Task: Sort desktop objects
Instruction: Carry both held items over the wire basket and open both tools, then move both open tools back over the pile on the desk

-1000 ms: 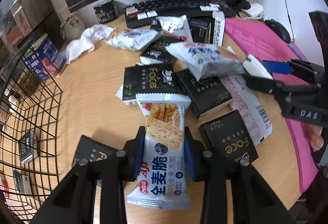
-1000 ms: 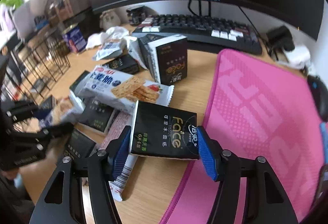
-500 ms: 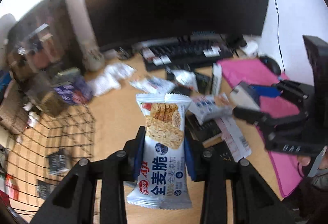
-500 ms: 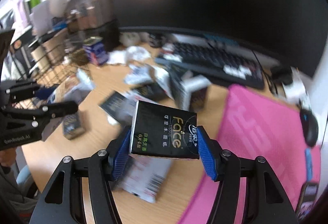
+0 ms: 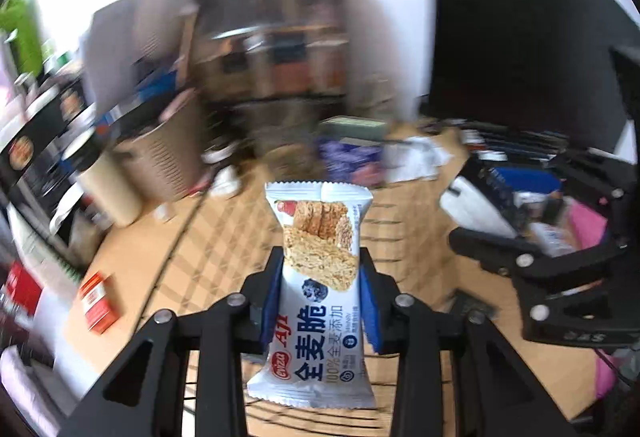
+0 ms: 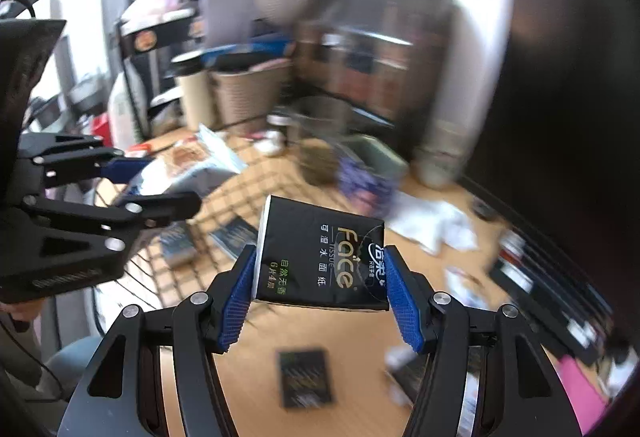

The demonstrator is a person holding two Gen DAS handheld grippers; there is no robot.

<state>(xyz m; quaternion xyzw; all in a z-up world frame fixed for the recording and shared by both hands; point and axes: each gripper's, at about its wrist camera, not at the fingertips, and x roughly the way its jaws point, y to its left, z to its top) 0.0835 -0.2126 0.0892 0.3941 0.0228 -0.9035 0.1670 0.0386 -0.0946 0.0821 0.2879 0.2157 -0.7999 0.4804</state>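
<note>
- both grippers have swung left off the cluttered desk, and the wire basket (image 5: 224,237) on the wooden desk (image 6: 360,377) now lies beneath them.
- left gripper (image 5: 320,297) pinches a white-blue snack packet (image 5: 316,301) upright above the mesh; it shows a grain bar and reads "aji", "100%".
- right gripper (image 6: 320,293) clamps a black tissue pack (image 6: 320,261) by its sides, lettered "face tissue" in gold, held near the basket's right edge.
- another black pack (image 6: 306,377) lies blurred on the wood below.
</note>
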